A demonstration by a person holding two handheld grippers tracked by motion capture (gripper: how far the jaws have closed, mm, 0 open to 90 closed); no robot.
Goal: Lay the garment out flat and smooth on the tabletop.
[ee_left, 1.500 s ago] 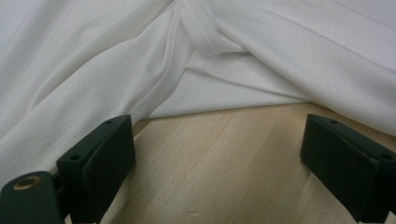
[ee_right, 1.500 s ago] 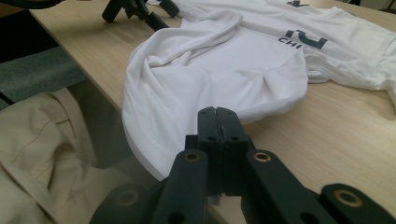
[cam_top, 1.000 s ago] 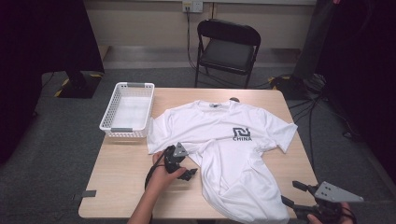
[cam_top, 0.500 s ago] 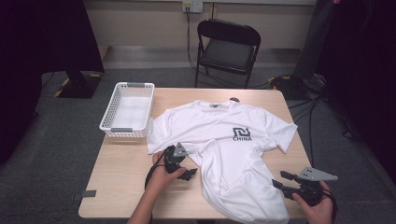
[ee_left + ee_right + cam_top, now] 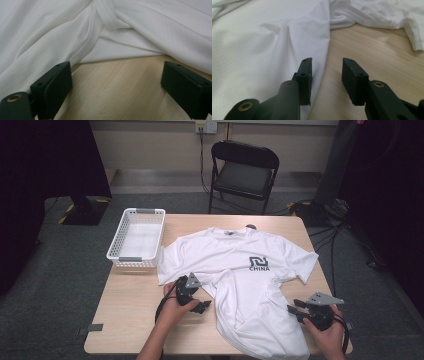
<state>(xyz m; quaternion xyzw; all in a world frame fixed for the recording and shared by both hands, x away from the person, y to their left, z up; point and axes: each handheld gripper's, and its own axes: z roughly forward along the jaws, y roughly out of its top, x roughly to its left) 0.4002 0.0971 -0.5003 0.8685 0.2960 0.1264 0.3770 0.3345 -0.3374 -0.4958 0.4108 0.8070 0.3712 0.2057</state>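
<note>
White shirt (image 5: 245, 280) lies spread on the table (image 5: 130, 295), near the empty basket (image 5: 136, 240). Left gripper (image 5: 200, 306) gapes wide at its edge; right gripper (image 5: 294, 309), jaws just narrowing, holds nothing.

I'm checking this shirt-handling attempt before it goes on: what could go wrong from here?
1. The right gripper has just been closing, yet its jaws straddle the edge of the white T-shirt with no cloth between them, so it may pinch nothing.
2. The left gripper stands open on bare table beside bunched folds; it may catch several layers.
3. The shirt's hem hangs over the near table edge, so a tug could drag it off.
</note>
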